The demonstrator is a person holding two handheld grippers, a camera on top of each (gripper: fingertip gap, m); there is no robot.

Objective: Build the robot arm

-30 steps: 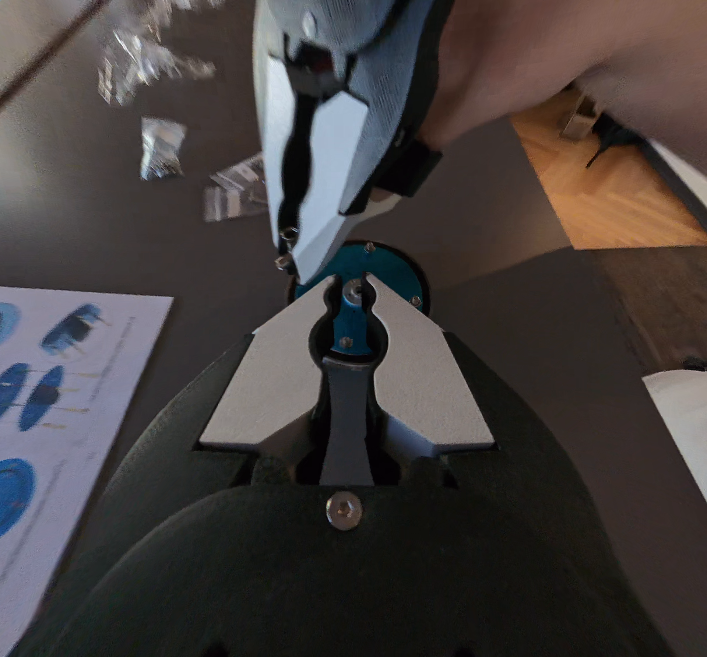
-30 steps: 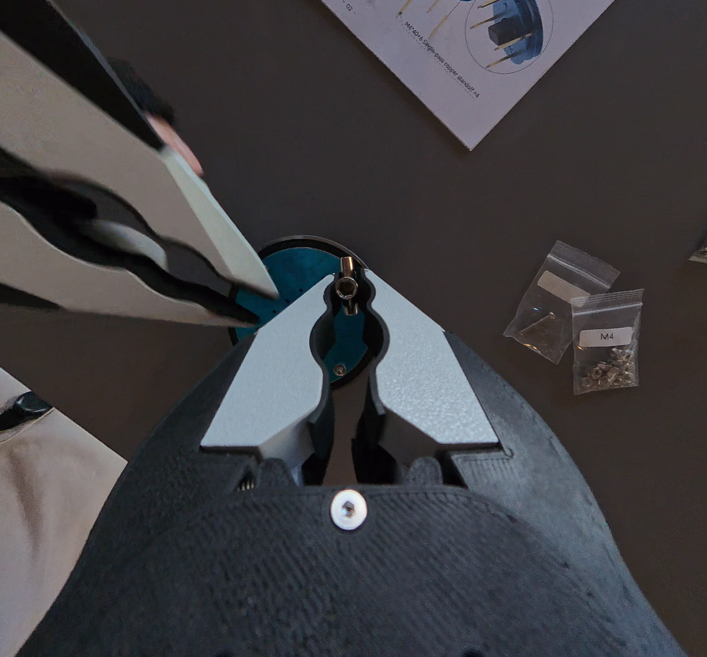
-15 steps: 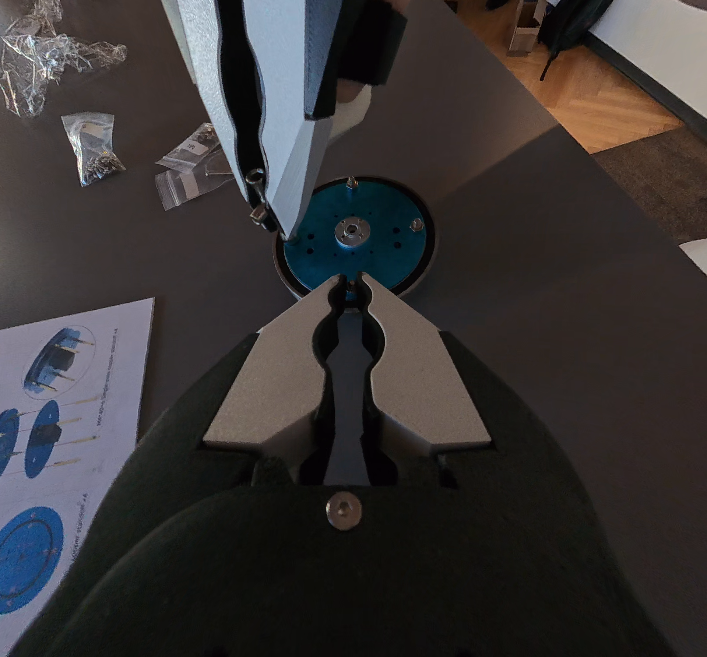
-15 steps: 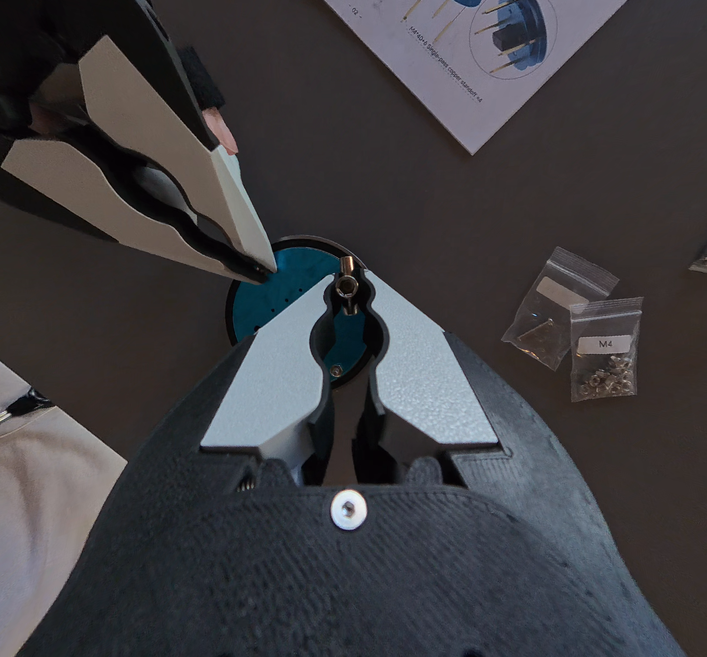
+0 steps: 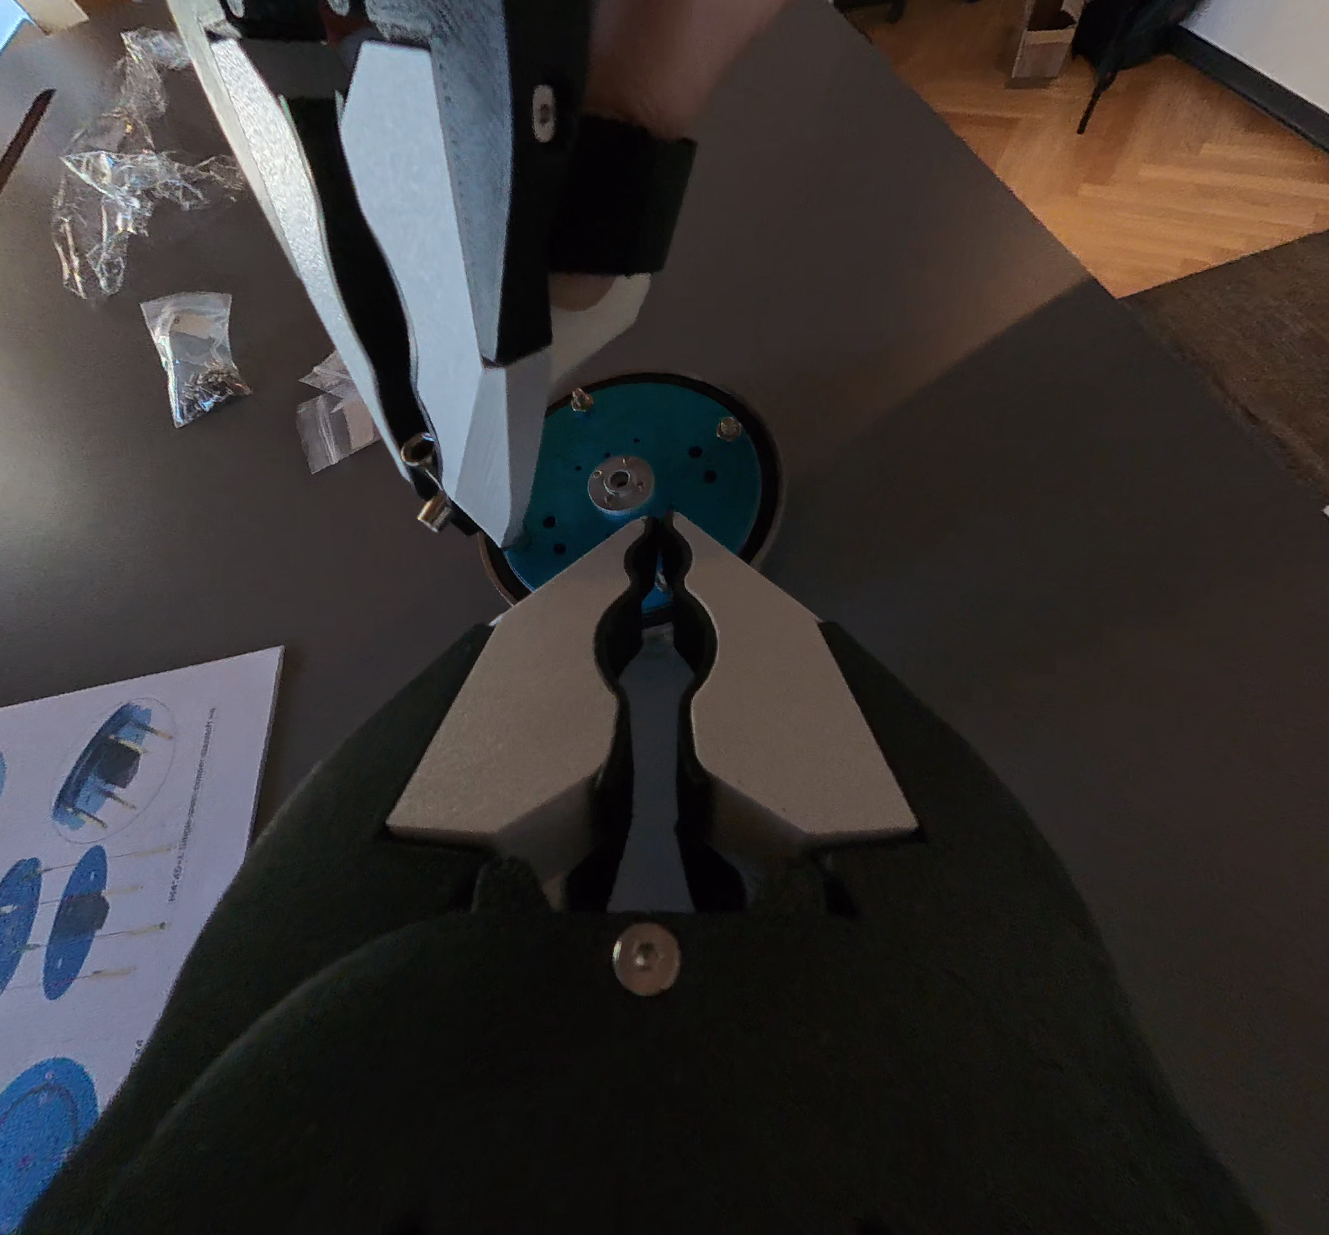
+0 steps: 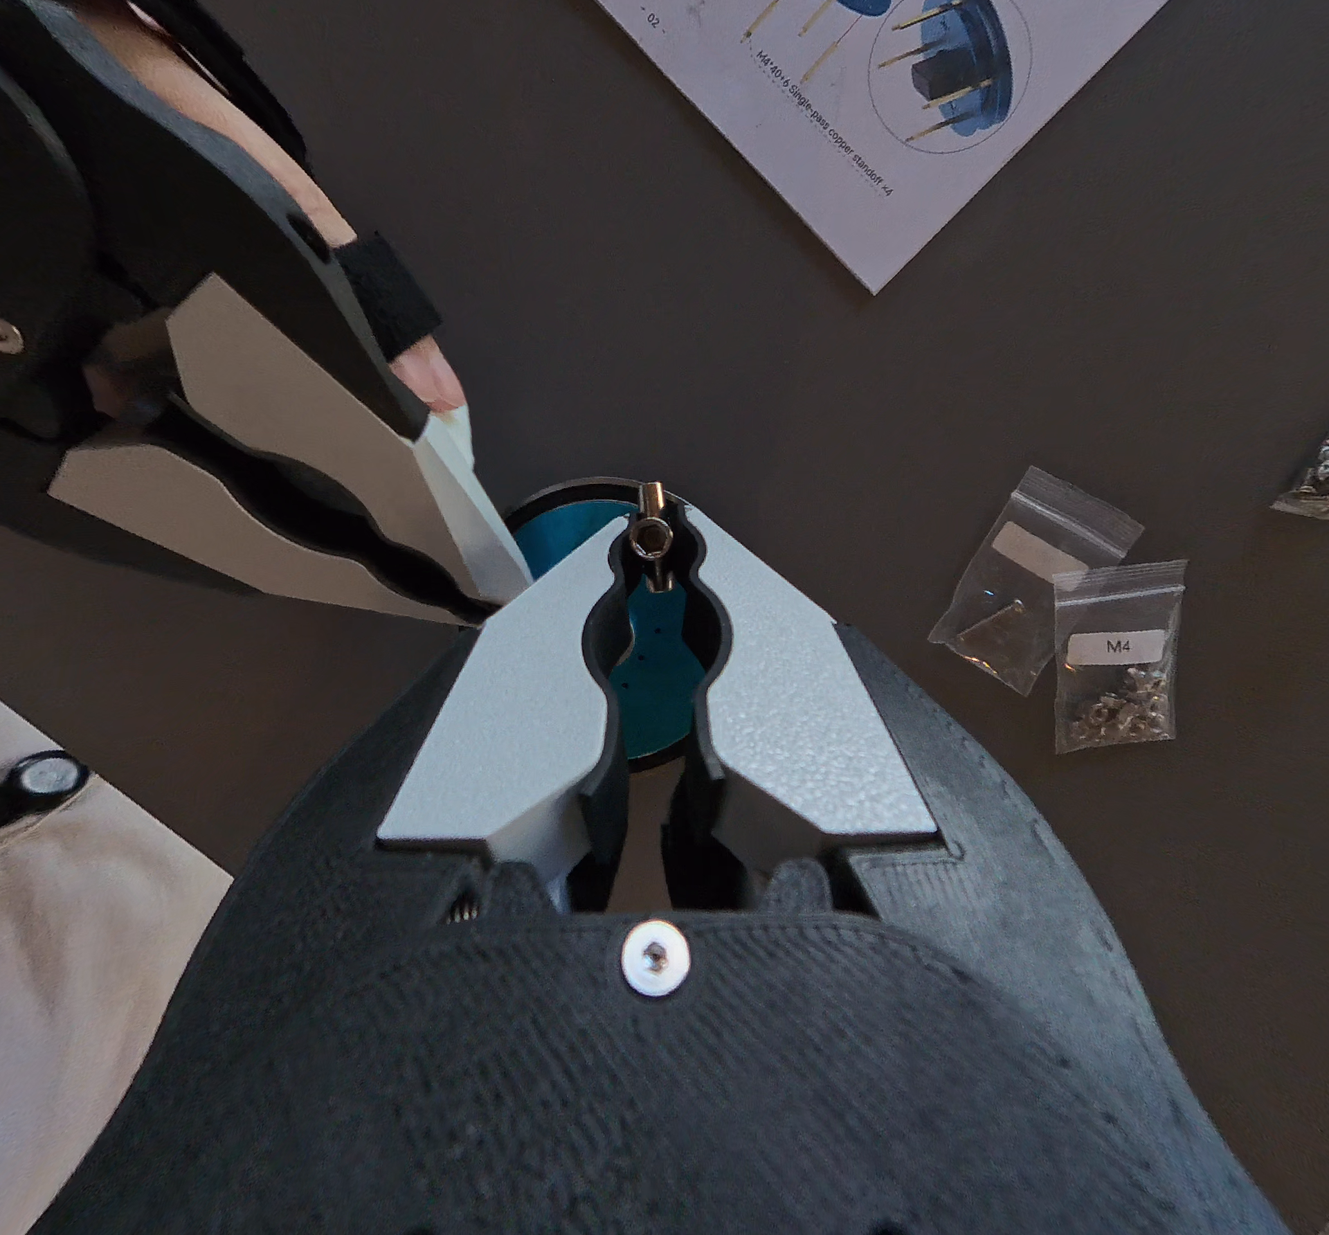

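My right gripper (image 6: 656, 539) is clamped on a small metal socket tool (image 6: 651, 540) just above the blue disc (image 5: 647, 474). My left gripper (image 5: 658, 530) is nearly closed, empty, at the disc's near edge; two screw bags (image 6: 1057, 639) lie beside it.

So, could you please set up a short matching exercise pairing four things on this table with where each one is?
Things:
1. small metal socket piece
2. blue round plate
3. instruction sheet
4. two small bags of hardware

Places:
A. flat on the dark table, under both tongs' tips
B. pinched in the right tongs
C. right of the right tongs
D. far side, upper right of the right wrist view

Pairs: 1-B, 2-A, 3-D, 4-C
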